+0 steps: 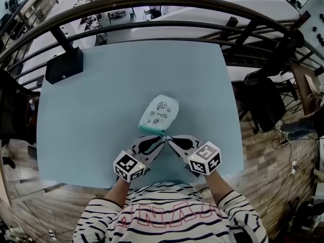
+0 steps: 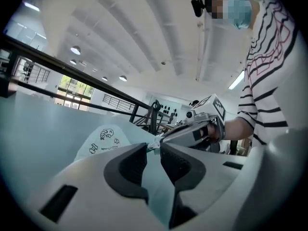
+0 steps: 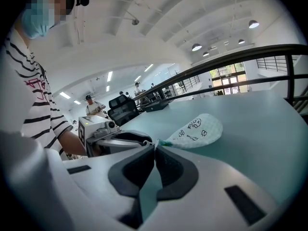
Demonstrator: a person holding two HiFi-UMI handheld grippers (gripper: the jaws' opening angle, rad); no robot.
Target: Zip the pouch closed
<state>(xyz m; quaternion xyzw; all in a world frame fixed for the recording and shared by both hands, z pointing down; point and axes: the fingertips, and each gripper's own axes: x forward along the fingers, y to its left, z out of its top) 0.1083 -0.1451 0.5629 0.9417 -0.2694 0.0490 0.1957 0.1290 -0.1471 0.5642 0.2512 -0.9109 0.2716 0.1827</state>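
- The pouch [image 1: 160, 111] lies flat at about the middle of the tabletop [image 1: 86, 115], well apart from all four edges. It is white with small dark cartoon drawings.
- Its teal end [image 1: 152, 130], where the zip runs, is turned toward the near edge, and its rounded end points toward the far edge.
- Both claws come from the near edge, and their tips meet just at this teal end, almost touching each other.
- The right claw [image 3: 155, 143] has its pads pressed together. Its tips pinch a small white piece at the teal end of the pouch.
- The left claw [image 2: 154, 146] is partly open, and a narrow gap stays between its pads. The same end of the pouch sits right at the mouth of this gap, and the pads do not clamp it.
- Each claw carries a cube with square markers, the left cube [image 1: 130, 166] and the right cube [image 1: 205, 158], both over the near edge.
- A black box [image 1: 64, 65] stands on the far left corner.
- A dark railing [image 1: 152, 4] runs beyond the far edge.
- The person wears a striped shirt [image 1: 172, 219].
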